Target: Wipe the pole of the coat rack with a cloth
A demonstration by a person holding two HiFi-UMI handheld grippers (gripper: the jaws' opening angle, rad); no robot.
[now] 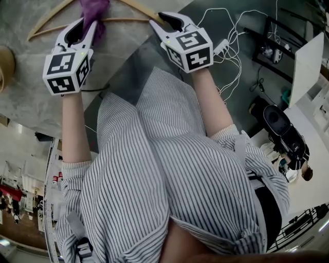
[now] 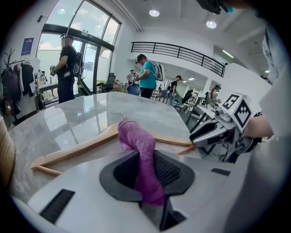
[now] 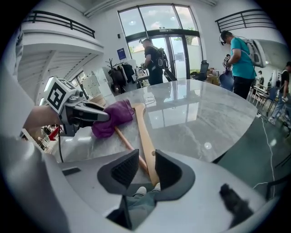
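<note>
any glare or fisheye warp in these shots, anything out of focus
Left gripper view: heavy fisheye, black corners, window reflections glaring on the grey marble tabletop; the purple cloth in the jaws is sharp. Right gripper view: same warp, glare patch beyond the wooden coat hanger. Head view: even light, mild edge bending, striped shirt crisp.

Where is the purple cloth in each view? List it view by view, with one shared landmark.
Head view: purple cloth at top edge, left of centre.
Left gripper view: cloth central, clamped between the jaws.
Right gripper view: cloth left of centre.
Shared landmark: wooden hanger under it.
</note>
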